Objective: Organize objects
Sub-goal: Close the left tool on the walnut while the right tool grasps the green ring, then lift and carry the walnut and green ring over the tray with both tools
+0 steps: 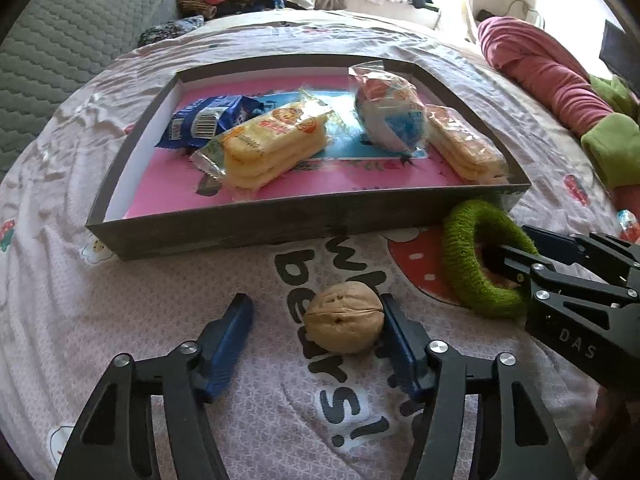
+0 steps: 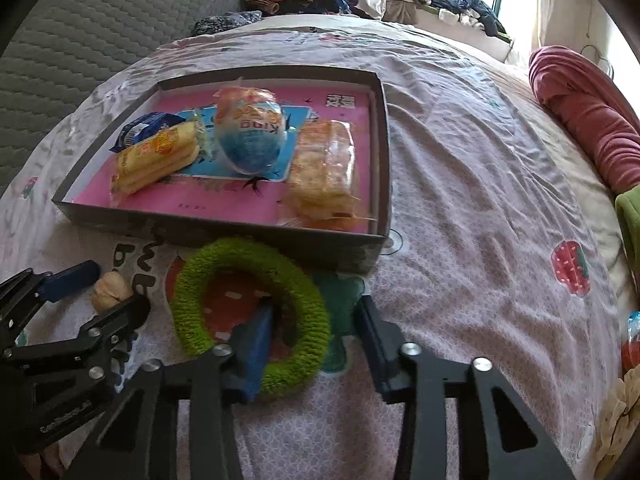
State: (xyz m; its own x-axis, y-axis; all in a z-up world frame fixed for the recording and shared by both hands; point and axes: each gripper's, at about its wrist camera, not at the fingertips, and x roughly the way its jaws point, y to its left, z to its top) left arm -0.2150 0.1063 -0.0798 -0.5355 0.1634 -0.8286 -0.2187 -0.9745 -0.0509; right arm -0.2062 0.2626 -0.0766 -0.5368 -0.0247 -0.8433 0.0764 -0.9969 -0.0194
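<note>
A walnut (image 1: 343, 322) lies on the printed bedsheet, between the open fingers of my left gripper (image 1: 316, 320) and against the right finger. It also shows in the right wrist view (image 2: 110, 290). A fuzzy green ring (image 2: 252, 312) lies in front of the grey tray (image 2: 224, 230). My right gripper (image 2: 316, 328) is open, its left finger inside the ring and its right finger outside it. The ring (image 1: 478, 258) and right gripper (image 1: 520, 264) also show in the left wrist view. The tray (image 1: 224, 230) holds several wrapped snacks.
In the tray lie a blue packet (image 1: 212, 120), a yellow biscuit pack (image 1: 272, 144), an egg-shaped pack (image 1: 390, 112) and another biscuit pack (image 1: 464, 148). A pink and green blanket roll (image 1: 560, 84) lies right. Clothes pile behind the bed.
</note>
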